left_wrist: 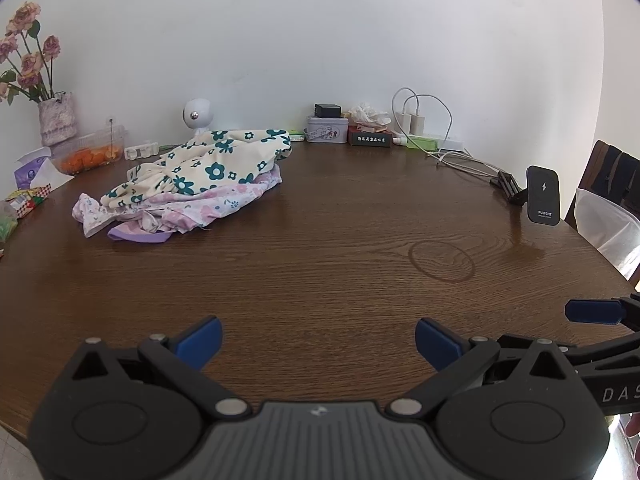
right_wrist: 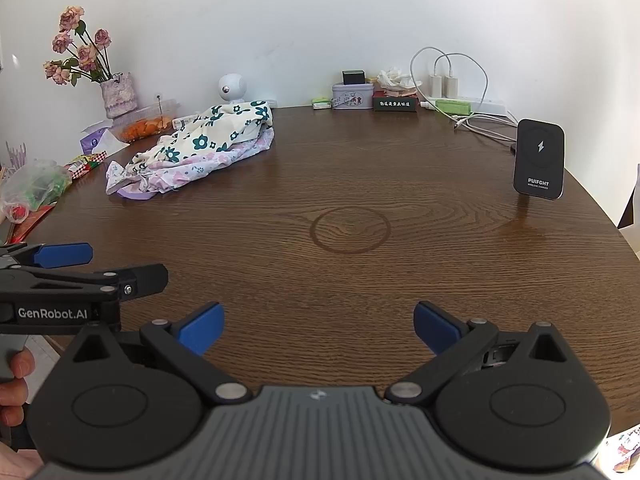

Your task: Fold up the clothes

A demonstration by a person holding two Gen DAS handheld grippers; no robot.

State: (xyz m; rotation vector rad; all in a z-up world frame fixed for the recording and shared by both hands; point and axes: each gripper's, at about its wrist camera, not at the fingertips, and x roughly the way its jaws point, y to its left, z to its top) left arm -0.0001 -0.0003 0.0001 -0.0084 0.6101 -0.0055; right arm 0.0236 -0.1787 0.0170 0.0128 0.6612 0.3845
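A crumpled pile of clothes lies at the far left of the brown wooden table [left_wrist: 340, 216]: a cream garment with dark green flowers [left_wrist: 208, 164] on top of a pale pink and lilac floral one [left_wrist: 188, 208]. The pile also shows in the right wrist view [right_wrist: 200, 144]. My left gripper [left_wrist: 318, 344] is open and empty, low over the near table edge, far from the pile. My right gripper [right_wrist: 318, 326] is open and empty beside it, to its right. The left gripper shows in the right wrist view [right_wrist: 64, 256], and a right fingertip [left_wrist: 596, 312] in the left wrist view.
Along the back edge stand a vase of dried roses [right_wrist: 116, 92], a tub of orange food [right_wrist: 148, 124], a small white camera [right_wrist: 232, 88], tins and boxes [right_wrist: 354, 96], chargers with cables [right_wrist: 452, 92]. A black wireless charger stand [right_wrist: 540, 160] stands right. Snack packets [right_wrist: 36, 188] lie left.
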